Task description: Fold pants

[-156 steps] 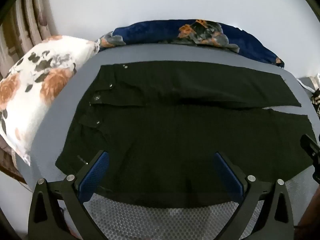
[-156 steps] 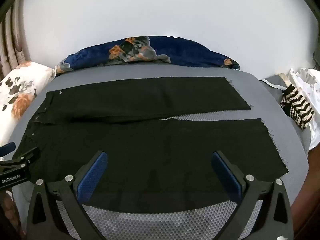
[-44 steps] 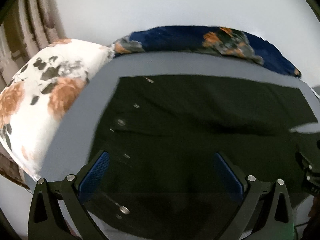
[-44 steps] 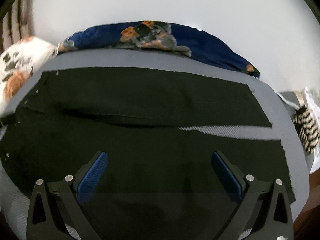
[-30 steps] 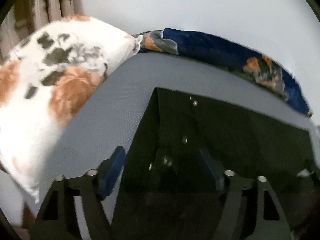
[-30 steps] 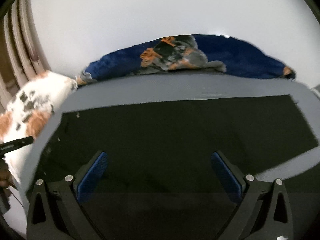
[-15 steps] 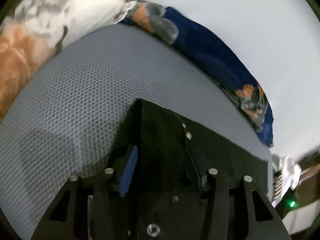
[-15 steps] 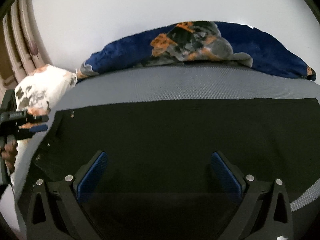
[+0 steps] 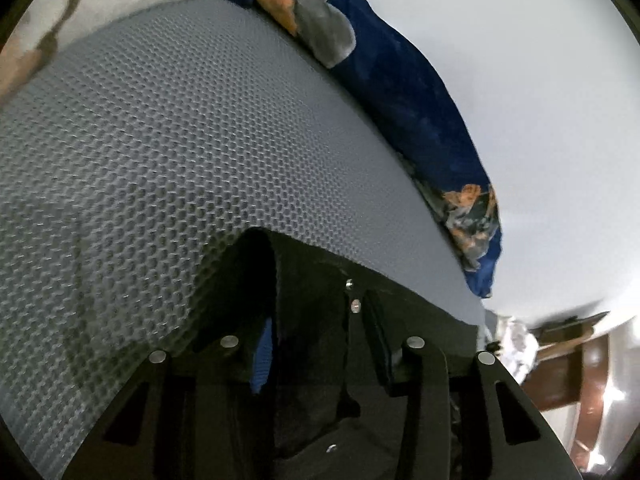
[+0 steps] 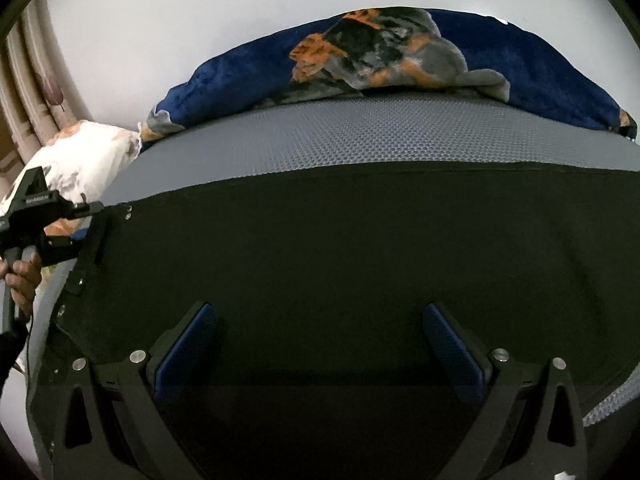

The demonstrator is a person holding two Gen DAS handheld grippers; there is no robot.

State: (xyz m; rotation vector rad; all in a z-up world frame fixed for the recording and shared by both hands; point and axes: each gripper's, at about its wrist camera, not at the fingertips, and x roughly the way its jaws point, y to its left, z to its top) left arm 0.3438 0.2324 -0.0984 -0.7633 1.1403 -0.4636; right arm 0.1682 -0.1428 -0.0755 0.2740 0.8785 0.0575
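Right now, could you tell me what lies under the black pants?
The grey honeycomb-mesh mattress lies under the black pants; its surface directly beneath them is covered.

A grey honeycomb-mesh mattress (image 10: 400, 136) runs to a plain white wall (image 10: 240, 12). A navy floral blanket (image 10: 400, 52) lies along it; pale curtains (image 10: 24, 92) hang far left.

I see a grey mesh mattress (image 10: 400, 136), a navy flowered blanket (image 10: 540, 64) along the wall, and a white flowered pillow (image 10: 80, 152).
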